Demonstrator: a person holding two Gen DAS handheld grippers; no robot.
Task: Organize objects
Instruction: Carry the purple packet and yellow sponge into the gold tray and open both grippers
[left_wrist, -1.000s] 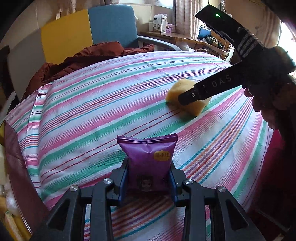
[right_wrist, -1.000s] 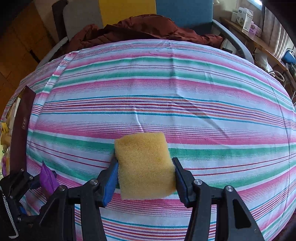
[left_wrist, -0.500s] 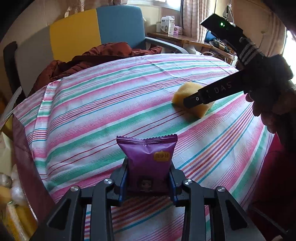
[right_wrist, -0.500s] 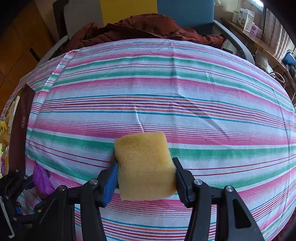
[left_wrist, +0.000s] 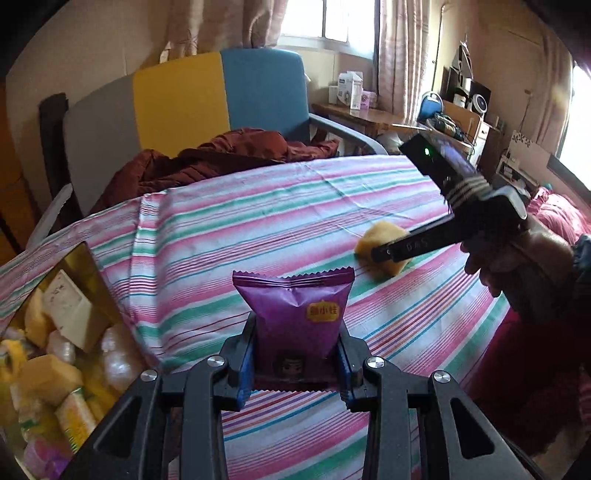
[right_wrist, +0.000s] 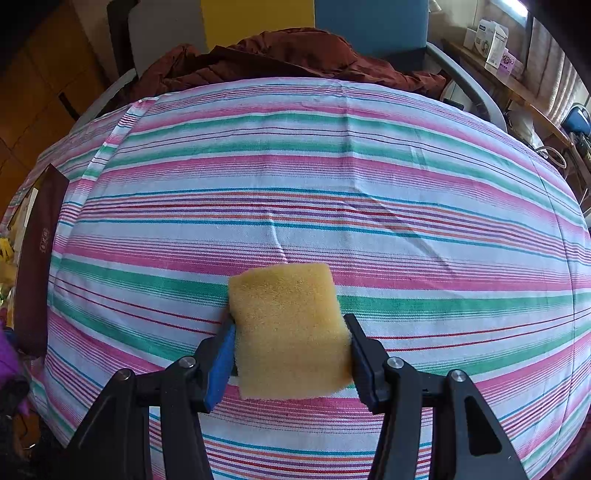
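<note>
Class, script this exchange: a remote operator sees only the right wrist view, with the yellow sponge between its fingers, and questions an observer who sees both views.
Operator: I see only the sponge in the right gripper. What does the left one hold?
Observer: The left gripper is shut on a purple snack packet, upright above the striped cloth.
Operator: Where might it go?
Observer: An open box left of the cloth's edge holds yellow sponges and wrapped packets.

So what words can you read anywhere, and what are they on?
"DAS": white letters on the right gripper, on its finger; there may be more letters.
Purple snack packet: orange label, characters too blurred to read.
Dark red box: small mark, unreadable.
White boxes on the far desk: print too small.
</note>
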